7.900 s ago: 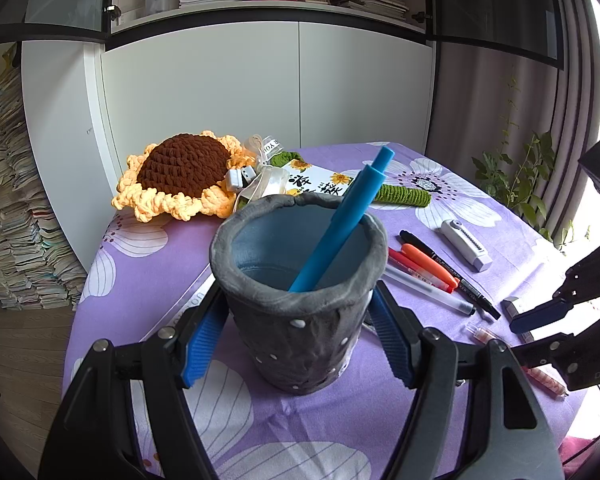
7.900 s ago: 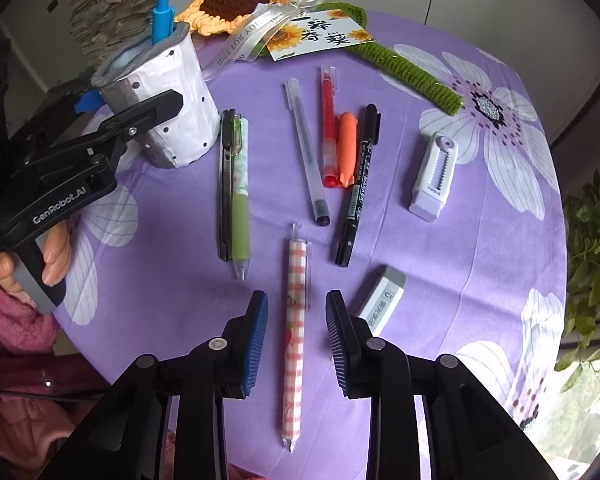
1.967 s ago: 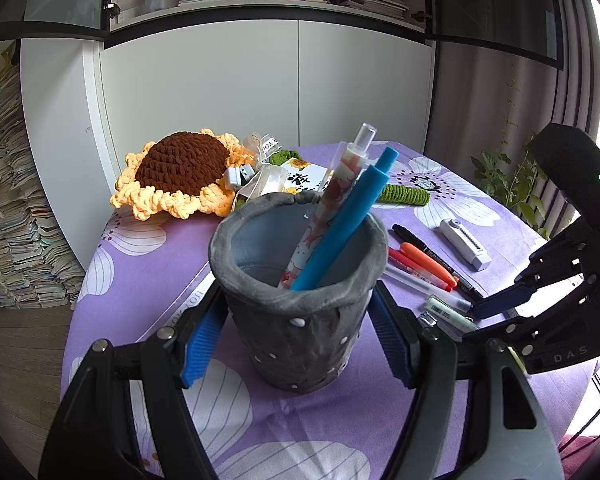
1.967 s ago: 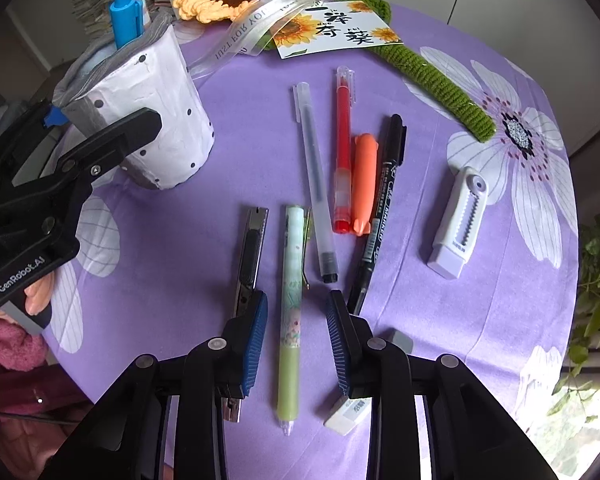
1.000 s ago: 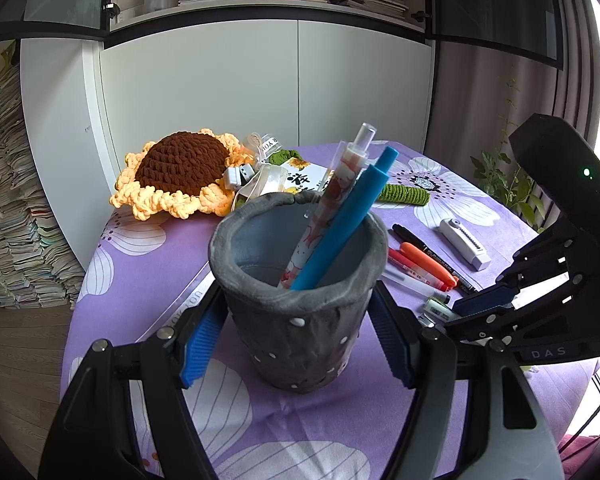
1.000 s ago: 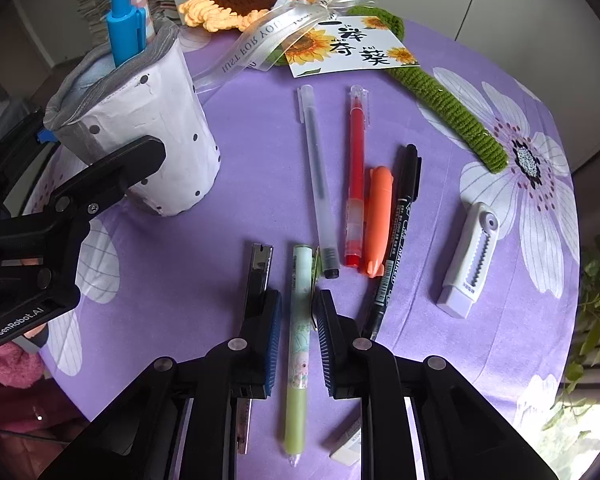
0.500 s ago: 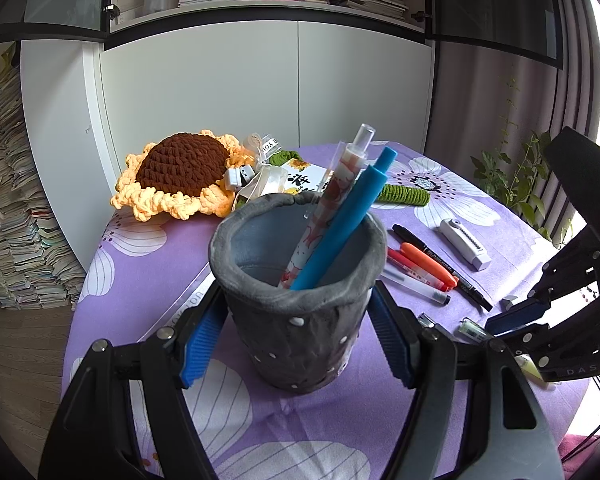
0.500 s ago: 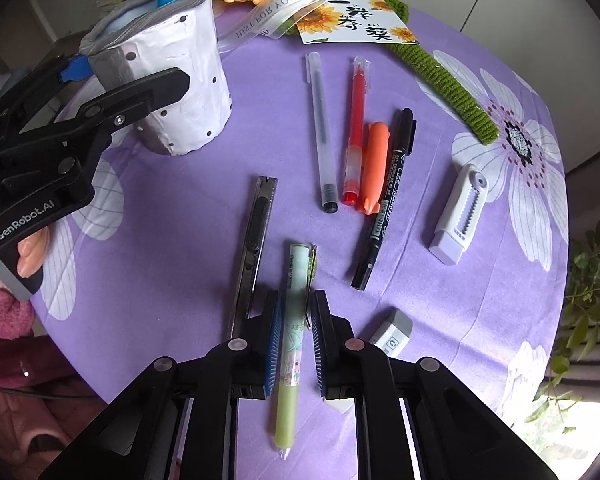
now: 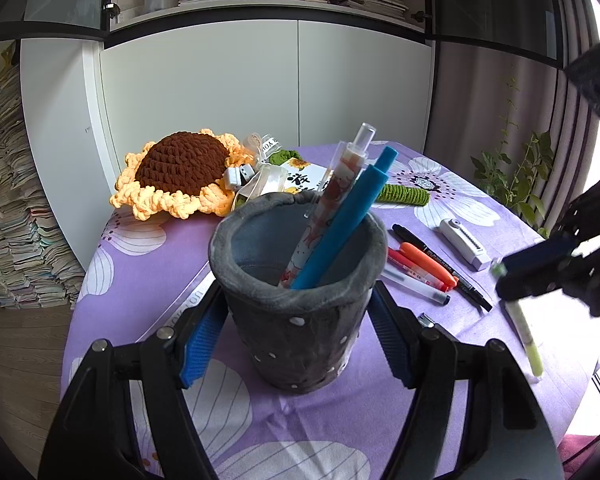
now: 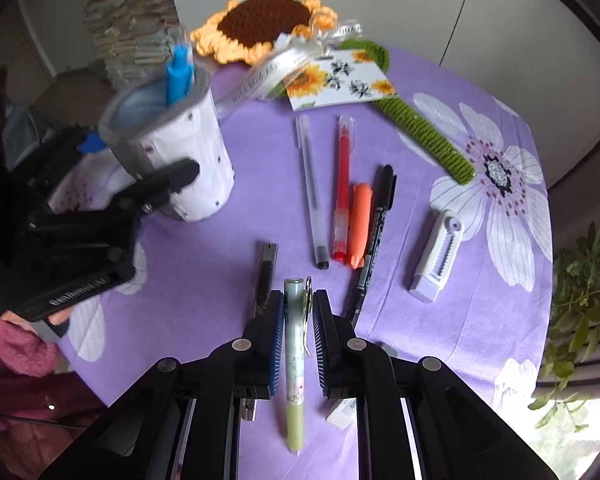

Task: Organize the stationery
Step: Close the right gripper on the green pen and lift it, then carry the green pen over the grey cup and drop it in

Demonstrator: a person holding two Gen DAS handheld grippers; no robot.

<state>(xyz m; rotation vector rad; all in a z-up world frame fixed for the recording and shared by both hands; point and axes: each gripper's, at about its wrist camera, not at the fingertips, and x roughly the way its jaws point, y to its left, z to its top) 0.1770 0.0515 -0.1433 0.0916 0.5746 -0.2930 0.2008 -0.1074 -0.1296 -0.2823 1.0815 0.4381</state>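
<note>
Right claw [image 10: 296, 344] clamped tight on green pen [image 10: 294, 364], now lifted clear of bench [image 10: 220, 280], where it lay a second ago. Left claw [image 9: 296, 344] part-open, gripping pen cup [image 9: 298, 280]; two pens inside. Next, likely: carry to cup. Five items left on bench.

Bright window glare at right, fisheye-bent dark edges, left side motion-blurred.
</note>
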